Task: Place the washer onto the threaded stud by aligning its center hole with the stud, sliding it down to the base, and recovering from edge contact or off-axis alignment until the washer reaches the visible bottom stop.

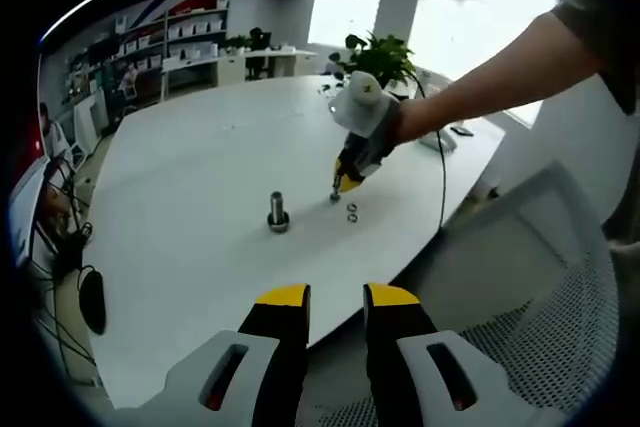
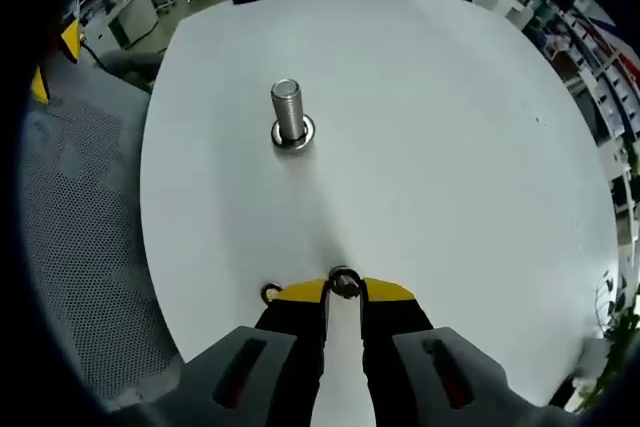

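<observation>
Right gripper view: a small metal ring washer [image 2: 344,282] is pinched between the yellow-tipped jaws of the right claw [image 2: 344,289], low over the smooth white tabletop [image 2: 450,147]. Well ahead stands the upright threaded steel stud [image 2: 289,113] on its round base. Left gripper view shows two more washers [image 1: 352,212] lying near the stud; the left claw [image 1: 336,297] is spread, holding nothing.
</observation>
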Tool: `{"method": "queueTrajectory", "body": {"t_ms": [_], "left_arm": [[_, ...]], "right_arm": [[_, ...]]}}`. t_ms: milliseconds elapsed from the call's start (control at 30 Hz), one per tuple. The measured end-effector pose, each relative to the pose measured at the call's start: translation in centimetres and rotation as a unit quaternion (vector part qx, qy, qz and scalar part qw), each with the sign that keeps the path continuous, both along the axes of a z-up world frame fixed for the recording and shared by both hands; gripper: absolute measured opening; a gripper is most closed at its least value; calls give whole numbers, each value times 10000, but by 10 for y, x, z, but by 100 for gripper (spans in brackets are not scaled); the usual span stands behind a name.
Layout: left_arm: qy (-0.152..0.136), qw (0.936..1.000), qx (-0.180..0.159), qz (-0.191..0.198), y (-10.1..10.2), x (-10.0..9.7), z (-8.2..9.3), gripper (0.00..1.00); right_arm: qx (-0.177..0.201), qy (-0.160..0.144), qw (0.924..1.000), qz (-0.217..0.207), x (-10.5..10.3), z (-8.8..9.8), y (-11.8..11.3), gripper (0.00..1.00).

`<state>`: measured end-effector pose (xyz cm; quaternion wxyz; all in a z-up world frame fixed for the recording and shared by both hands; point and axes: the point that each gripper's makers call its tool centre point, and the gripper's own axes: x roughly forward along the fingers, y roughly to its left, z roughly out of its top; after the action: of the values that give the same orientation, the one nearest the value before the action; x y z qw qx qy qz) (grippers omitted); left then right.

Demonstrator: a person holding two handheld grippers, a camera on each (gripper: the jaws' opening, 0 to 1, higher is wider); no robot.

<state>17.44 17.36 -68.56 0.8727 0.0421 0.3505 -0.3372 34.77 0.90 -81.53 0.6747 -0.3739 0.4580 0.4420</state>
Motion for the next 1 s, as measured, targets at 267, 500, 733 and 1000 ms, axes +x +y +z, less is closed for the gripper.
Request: {"method": "queueTrajectory", "body": {"t_ms": [267, 500, 733, 1000], "left_arm": [[-4, 10000, -3, 31, 1, 1, 0, 19], [1, 10000, 10, 28, 1, 0, -1, 19], [9, 10000, 19, 14, 1, 0, -1, 19], [5, 10000, 10, 25, 1, 0, 0, 19]], "right_arm": [[-41, 103, 9999, -80, -1, -11, -3, 14], [-93, 136, 9998, -128, -3, -18, -6, 14], [-100, 121, 9997, -184, -3, -17, -7, 14], [-129, 118, 9994, -292, -7, -14, -19, 15]]}}
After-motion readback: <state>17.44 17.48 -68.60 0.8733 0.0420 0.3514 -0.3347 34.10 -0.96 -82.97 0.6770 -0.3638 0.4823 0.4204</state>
